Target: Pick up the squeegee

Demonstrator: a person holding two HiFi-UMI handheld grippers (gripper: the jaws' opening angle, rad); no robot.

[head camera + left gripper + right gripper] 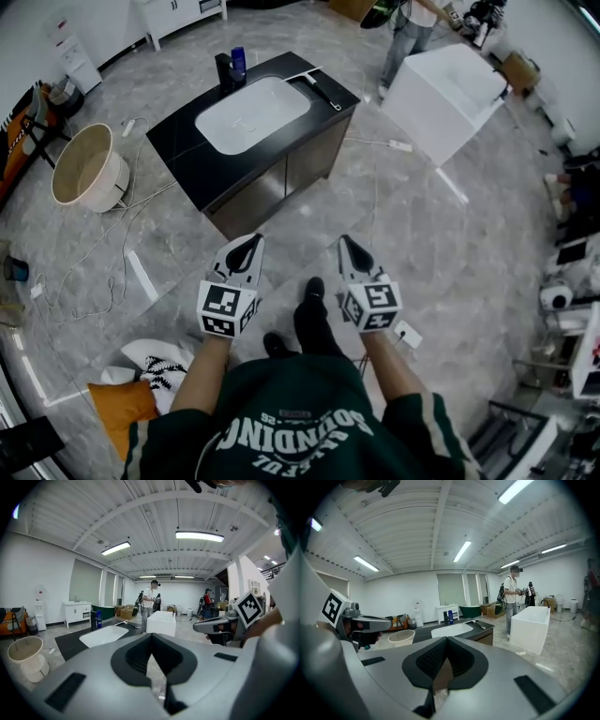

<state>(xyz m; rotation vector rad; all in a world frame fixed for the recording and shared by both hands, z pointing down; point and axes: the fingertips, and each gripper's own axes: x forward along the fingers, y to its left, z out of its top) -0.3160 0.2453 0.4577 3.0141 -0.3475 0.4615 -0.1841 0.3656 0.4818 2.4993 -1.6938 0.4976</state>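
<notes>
Far person is cut off by the head view's top edge. Black-handled squeegee w/ thin pale blade shows small there, blade detail hard to make out. Label on blue bottle is unreadable. In both gripper views the grey gripper bodies fill the lower half & hide the floor just ahead. White oval sink basin, set in black countertop over dark cabinet, shows only its own white bowl. Beige round bucket on the floor to the left shows only a pale inside. White rectangular bathtub to the right is washed out, contents can't be told. Left gripper & right gripper each have jaws closed tip to tip, nothing btwn them. Squeegee lies flat at the countertop's far right corner, just beside the basin, well apart from both grippers, w/ the cabinet front btwn.
</notes>
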